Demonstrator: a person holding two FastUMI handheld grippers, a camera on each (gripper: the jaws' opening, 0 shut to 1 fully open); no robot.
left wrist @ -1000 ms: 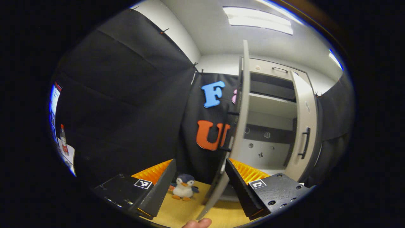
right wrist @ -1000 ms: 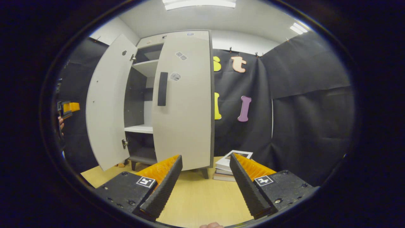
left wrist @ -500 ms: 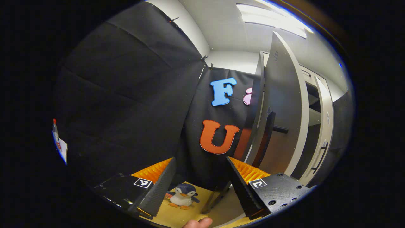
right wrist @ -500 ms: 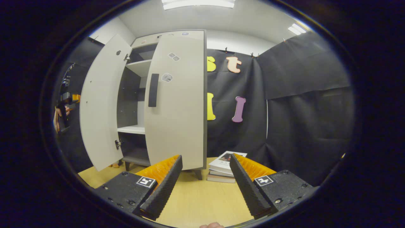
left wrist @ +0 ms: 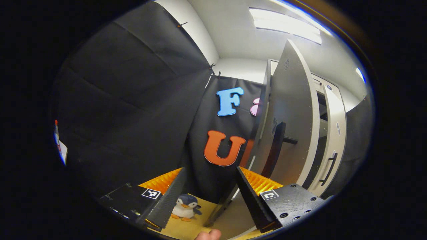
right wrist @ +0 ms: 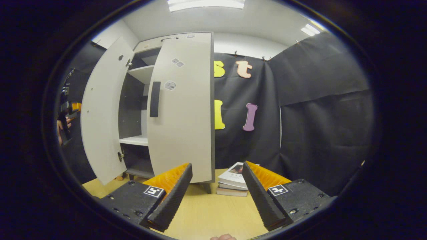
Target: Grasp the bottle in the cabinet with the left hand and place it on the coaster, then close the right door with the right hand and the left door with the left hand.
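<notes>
- Left gripper view: the left gripper [left wrist: 206, 191] has its jaws wide apart and nothing is between them.
- It is behind the outer face of the left door [left wrist: 293, 116], which stands partly open; the dark handle [left wrist: 277, 150] of this door is just above the gripper's right finger.
- Past the edge of the left door there is the right door [left wrist: 333, 133], which looks shut against the cabinet, with its own dark handle [left wrist: 328, 168].
- A small toy penguin [left wrist: 185, 207] stands on the yellow table [left wrist: 190, 226], low between the two fingers and farther off.
- A fingertip of the person [left wrist: 207, 235] shows at the bottom edge.
- Right gripper view: the right gripper [right wrist: 217, 193] also has its jaws wide apart and empty, above the table [right wrist: 213, 216].
- The cabinet [right wrist: 140, 110] is ahead on the left; its shelves that I can see hold nothing.
- A pile of books [right wrist: 233, 180] lies on the table just beside the cabinet, beyond the fingers.
- Far left, behind the left door [right wrist: 100, 113], the other gripper [right wrist: 71, 107] is held by a hand [right wrist: 61, 126].
- The bottle and the coaster I cannot find with certainty in these views.
</notes>
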